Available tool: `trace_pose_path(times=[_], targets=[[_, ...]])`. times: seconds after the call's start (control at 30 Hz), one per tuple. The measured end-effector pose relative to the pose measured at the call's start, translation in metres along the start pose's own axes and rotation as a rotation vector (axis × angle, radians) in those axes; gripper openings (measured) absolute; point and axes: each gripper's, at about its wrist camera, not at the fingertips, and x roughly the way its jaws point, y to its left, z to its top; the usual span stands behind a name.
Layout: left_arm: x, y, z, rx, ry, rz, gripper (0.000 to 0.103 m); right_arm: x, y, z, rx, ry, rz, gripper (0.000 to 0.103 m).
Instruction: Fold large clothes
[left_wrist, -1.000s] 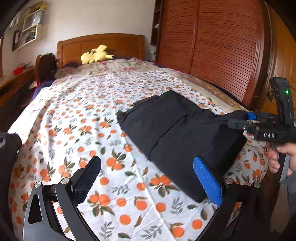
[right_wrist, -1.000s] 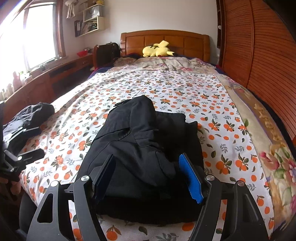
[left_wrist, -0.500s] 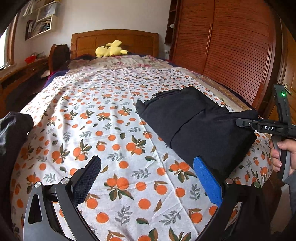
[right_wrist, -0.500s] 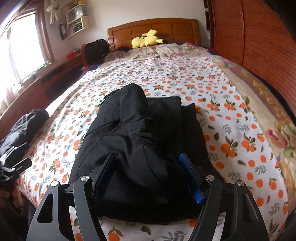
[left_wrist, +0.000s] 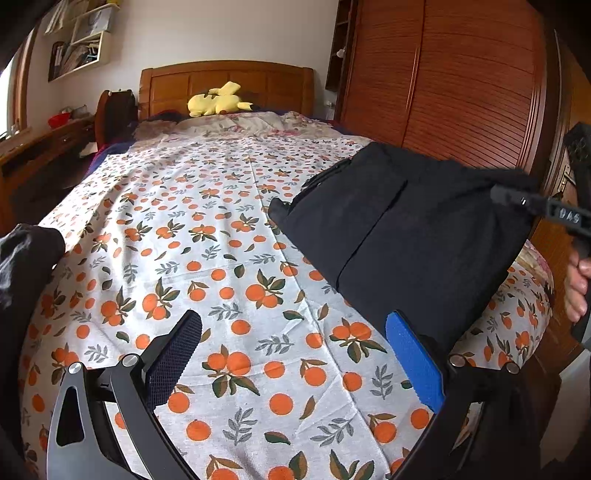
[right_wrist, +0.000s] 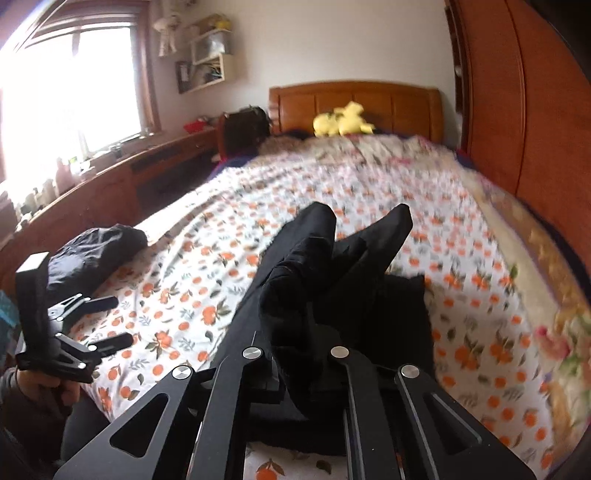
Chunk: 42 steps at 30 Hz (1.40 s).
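At nine o'clock in the left wrist view a second dark bundle (left_wrist: 26, 266) sits on the bed's near left corner, apart from the work. The left tool (left_wrist: 295, 354) hangs wide apart and empty over the orange-print bedspread (left_wrist: 207, 229), its blue pad (left_wrist: 415, 363) just beside the near edge of the black garment (left_wrist: 406, 236). That garment lies half folded at the bed's near right side, at about two o'clock in this view, with its near end raised off the bedspread.

In the right wrist view the right tool (right_wrist: 299, 354) has just been closing, and its jaws stand clamped on a bunch of the black cloth, which rises in creased peaks straight ahead at twelve o'clock.

The garment looks thick, soft and limp, with some weight; it will probably sag and slide out of shape if lifted by one point only. A hold on the near hem or a corner, one tool at each side, should carry the fold over evenly.

The bed is a soft, yielding surface with a smooth cover. A wooden headboard (left_wrist: 225, 83) and yellow plush toy (left_wrist: 218, 101) lie at twelve o'clock, a slatted wooden wardrobe (left_wrist: 461, 81) at two o'clock.
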Motion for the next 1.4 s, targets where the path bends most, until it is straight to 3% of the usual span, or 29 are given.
trace_pose_path(times=[0.13, 0.3, 0.4, 0.43, 0.47, 0.7, 0.8, 0.9, 1.0, 1.1, 1.2, 1.3, 1.4], targets=[[0.001, -0.005, 0.001, 0.007, 0.001, -0.003, 0.100, -0.010, -0.023, -0.003, 0.015, -0.014, -0.072, 0.005], [0.001, -0.010, 0.002, 0.013, 0.000, -0.011, 0.100, 0.018, -0.081, -0.043, 0.128, 0.118, -0.193, 0.010], [0.003, -0.011, 0.003, 0.014, -0.002, -0.014, 0.100, 0.024, -0.096, -0.062, 0.168, 0.161, -0.216, 0.028], [0.003, -0.011, 0.003, 0.015, -0.002, -0.014, 0.100, 0.020, -0.097, -0.063, 0.172, 0.148, -0.244, 0.046], [0.003, -0.012, 0.004, 0.016, -0.001, -0.015, 0.100, 0.017, -0.096, -0.062, 0.170, 0.136, -0.257, 0.057], [0.006, -0.019, 0.005, 0.027, 0.000, -0.020, 0.100, -0.008, -0.067, -0.029, 0.056, 0.034, -0.275, 0.057], [0.006, -0.020, 0.006, 0.027, -0.001, -0.020, 0.100, -0.007, -0.047, -0.016, 0.004, 0.010, -0.212, 0.057], [0.006, -0.019, 0.006, 0.026, 0.000, -0.021, 0.100, 0.012, -0.034, -0.016, -0.031, 0.055, -0.137, 0.051], [0.006, -0.019, 0.006, 0.028, -0.002, -0.021, 0.100, 0.033, -0.036, -0.029, -0.054, 0.117, -0.138, 0.047], [0.007, -0.022, 0.006, 0.032, -0.001, -0.022, 0.100, 0.044, -0.059, -0.047, -0.026, 0.154, -0.191, 0.045], [0.009, -0.025, 0.007, 0.035, 0.002, -0.025, 0.100, 0.059, -0.094, -0.077, 0.110, 0.194, -0.134, 0.043], [0.012, -0.027, 0.008, 0.040, 0.006, -0.025, 0.100, 0.068, -0.095, -0.099, 0.098, 0.190, -0.146, 0.042], [0.015, -0.029, 0.009, 0.034, 0.007, -0.031, 0.100, 0.066, -0.094, -0.100, 0.115, 0.183, -0.144, 0.043]])
